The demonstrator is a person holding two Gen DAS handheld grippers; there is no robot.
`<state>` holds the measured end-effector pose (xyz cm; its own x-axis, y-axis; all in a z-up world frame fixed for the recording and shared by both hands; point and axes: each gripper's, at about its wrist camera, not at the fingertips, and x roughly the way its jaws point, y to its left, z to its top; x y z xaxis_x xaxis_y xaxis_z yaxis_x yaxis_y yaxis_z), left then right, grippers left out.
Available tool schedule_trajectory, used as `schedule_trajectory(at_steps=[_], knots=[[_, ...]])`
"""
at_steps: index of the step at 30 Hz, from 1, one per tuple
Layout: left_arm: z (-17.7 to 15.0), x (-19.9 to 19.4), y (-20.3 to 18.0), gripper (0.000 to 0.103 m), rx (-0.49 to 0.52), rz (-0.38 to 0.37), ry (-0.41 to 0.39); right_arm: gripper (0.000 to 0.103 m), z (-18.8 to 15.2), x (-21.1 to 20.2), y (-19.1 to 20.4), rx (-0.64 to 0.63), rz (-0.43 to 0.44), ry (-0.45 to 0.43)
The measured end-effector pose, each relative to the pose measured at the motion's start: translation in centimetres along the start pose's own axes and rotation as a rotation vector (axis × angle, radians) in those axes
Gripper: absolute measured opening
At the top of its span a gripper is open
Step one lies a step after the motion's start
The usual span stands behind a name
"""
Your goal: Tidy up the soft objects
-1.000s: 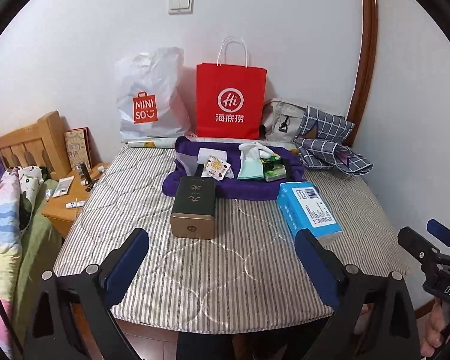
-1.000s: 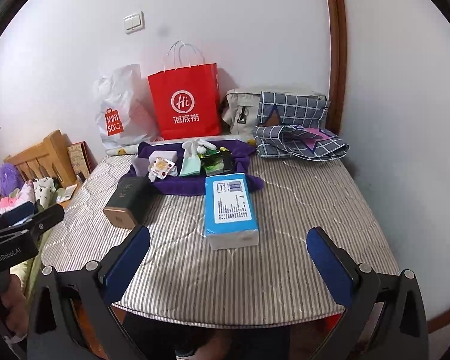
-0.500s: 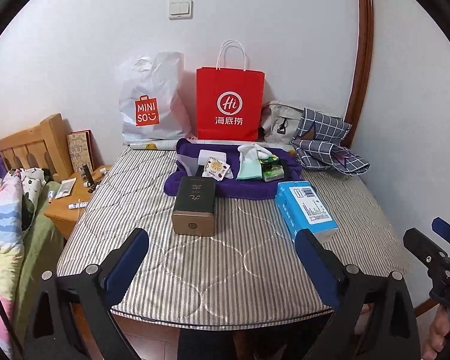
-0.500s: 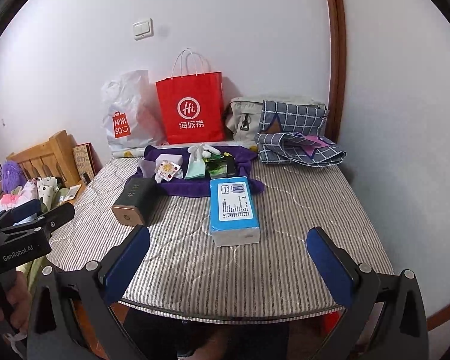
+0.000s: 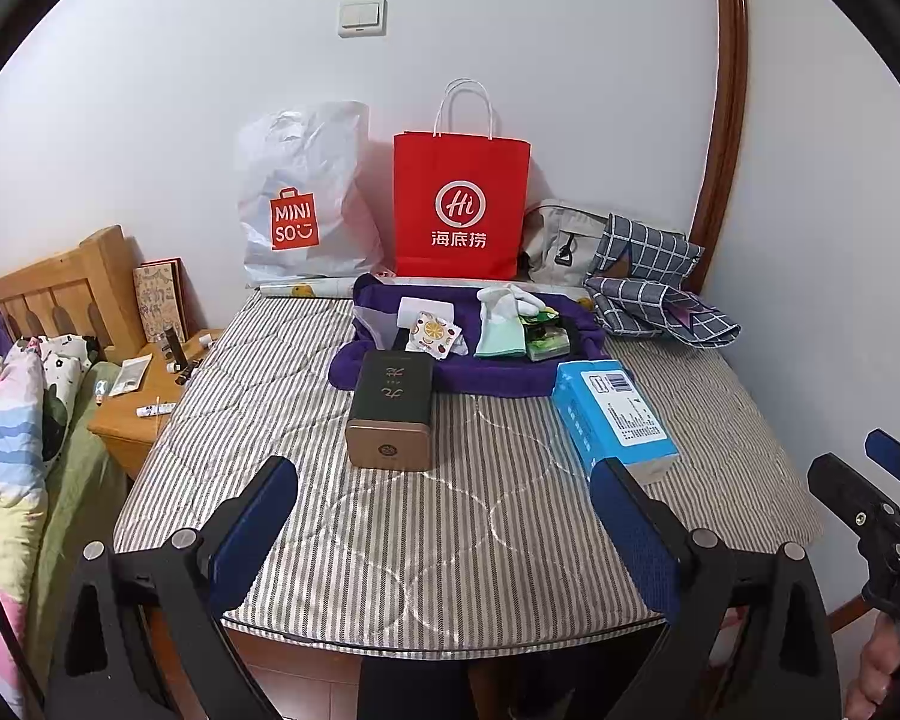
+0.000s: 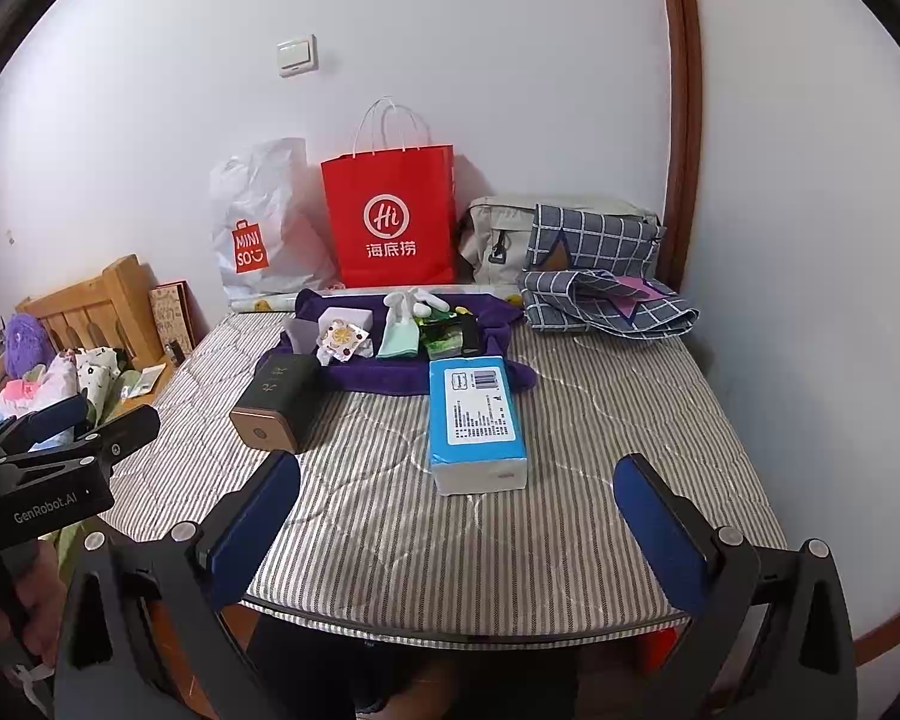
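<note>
A purple towel (image 5: 486,375) (image 6: 390,375) lies at the back of the striped mattress (image 5: 462,516) (image 6: 480,528). On it lie a fruit-print cloth (image 5: 433,333) (image 6: 342,341), mint and white socks (image 5: 501,330) (image 6: 402,333) and a green packet (image 5: 546,341) (image 6: 444,341). A dark box with a gold end (image 5: 393,417) (image 6: 276,405) and a blue tissue pack (image 5: 615,417) (image 6: 477,420) lie in front. My left gripper (image 5: 444,531) and right gripper (image 6: 459,525) are open and empty, above the mattress's front edge.
A red paper bag (image 5: 461,207) (image 6: 390,219), a white Miniso bag (image 5: 306,198) (image 6: 258,222), a beige bag (image 5: 555,237) (image 6: 495,237) and checked grey cloth (image 5: 654,300) (image 6: 606,282) line the back wall. A wooden nightstand (image 5: 144,396) and bedding (image 5: 12,408) are at the left.
Both grippers have drawn back and up a little from the mattress, so the objects look smaller and farther. Nothing on the mattress has moved. Both stay open.
</note>
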<state>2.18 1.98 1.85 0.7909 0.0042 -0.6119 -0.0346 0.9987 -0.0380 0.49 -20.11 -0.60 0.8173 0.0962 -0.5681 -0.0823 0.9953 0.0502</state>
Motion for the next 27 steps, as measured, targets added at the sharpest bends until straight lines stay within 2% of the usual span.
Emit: schedule_trajectory(at_steps=[27], knots=[[-0.07, 0.29, 0.23, 0.099, 0.005, -0.002, 0.005, 0.103, -0.12, 0.21, 0.24, -0.003, 0.002, 0.000]])
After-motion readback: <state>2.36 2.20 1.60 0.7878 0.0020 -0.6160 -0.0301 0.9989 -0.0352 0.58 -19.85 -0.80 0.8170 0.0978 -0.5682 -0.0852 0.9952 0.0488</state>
